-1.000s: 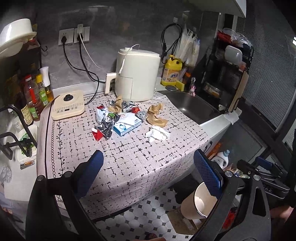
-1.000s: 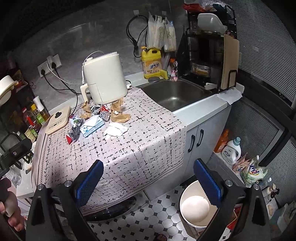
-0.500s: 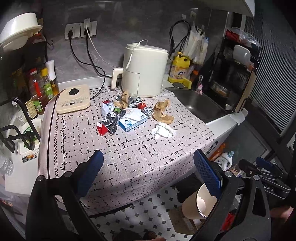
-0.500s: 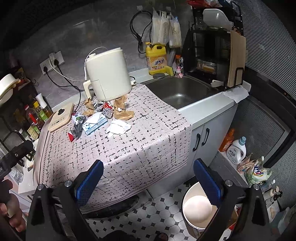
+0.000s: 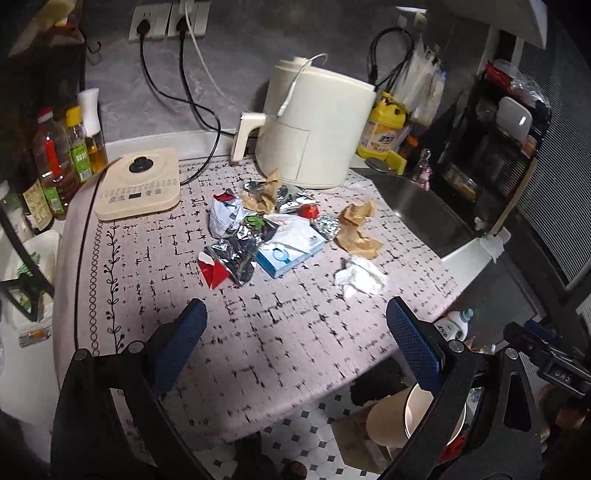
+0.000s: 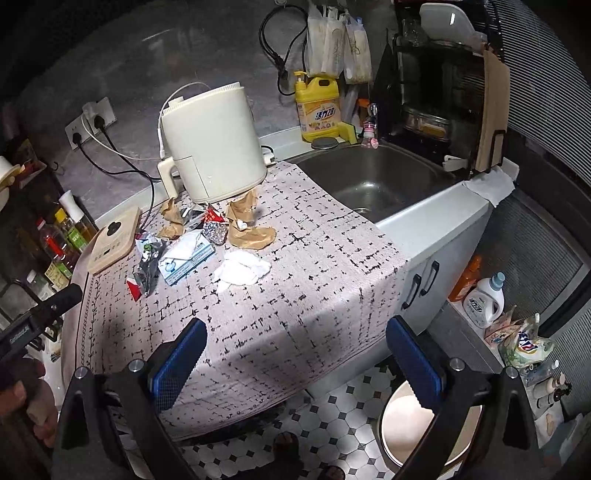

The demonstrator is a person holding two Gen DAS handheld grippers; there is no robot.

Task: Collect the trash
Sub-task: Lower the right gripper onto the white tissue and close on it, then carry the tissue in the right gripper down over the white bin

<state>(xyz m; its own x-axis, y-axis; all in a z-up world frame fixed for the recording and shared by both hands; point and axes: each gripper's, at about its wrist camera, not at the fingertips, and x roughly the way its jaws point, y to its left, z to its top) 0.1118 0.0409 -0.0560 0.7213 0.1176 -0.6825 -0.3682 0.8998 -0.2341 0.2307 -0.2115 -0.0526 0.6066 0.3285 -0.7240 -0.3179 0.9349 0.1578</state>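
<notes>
Both hand-held grippers, left [image 5: 295,325] and right [image 6: 295,339], spread empty; detergent bottle [image 6: 484,301] clearest from right wrist.

Home kitchen, small and dim. Landmark: steel sink [image 6: 373,181] set in a white counter. Behind the sink, yellow dish-soap bottle [image 6: 319,107] and sponge against a grey wall. Right of the sink, dark dish rack [image 6: 439,74] with a cutting board [image 6: 493,110] leaning on it. Left of the sink, cream air fryer [image 6: 214,147], plugged into wall sockets [image 5: 166,22]; farther left, oil and sauce bottles [image 5: 62,151]. Below the sink, cabinet doors [image 6: 424,280], tiled floor [image 6: 332,417].
</notes>
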